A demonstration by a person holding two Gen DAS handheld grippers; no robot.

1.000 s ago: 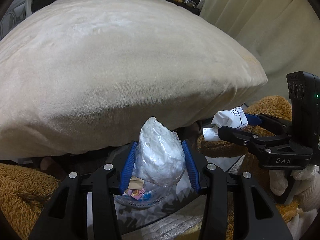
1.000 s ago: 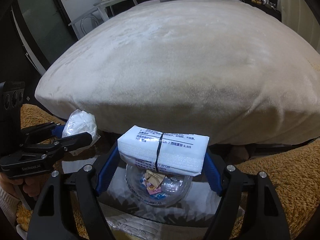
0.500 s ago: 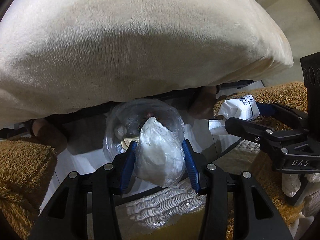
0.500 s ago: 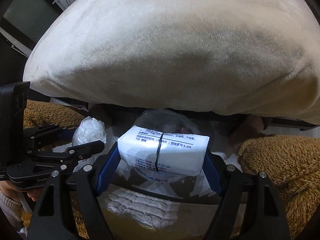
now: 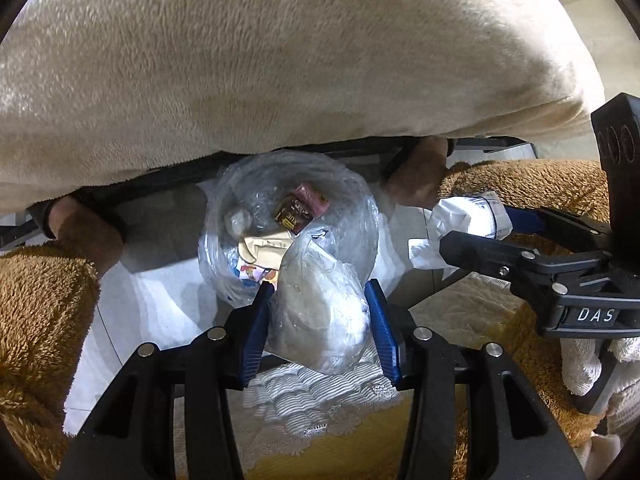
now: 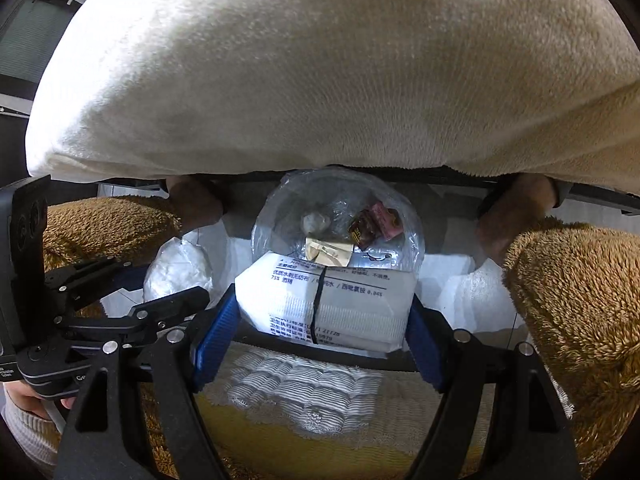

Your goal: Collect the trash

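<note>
Crumpled plastic bag [image 5: 320,312] and wipes packet [image 6: 324,300] sit clamped in jaws.

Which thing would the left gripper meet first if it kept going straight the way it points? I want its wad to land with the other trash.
Probably the clear-lined trash bin: the left gripper, its jaws shut on the crumpled plastic wad, points at its near rim. Depth is unclear.

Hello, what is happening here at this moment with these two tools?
A person is collecting trash with a tool in each hand. The left tool is shut on a crumpled plastic bag. The right tool is shut on a white wipes packet. Both hang just above a bin lined with clear plastic on the floor beside the bed; nothing is dropped yet.
</note>
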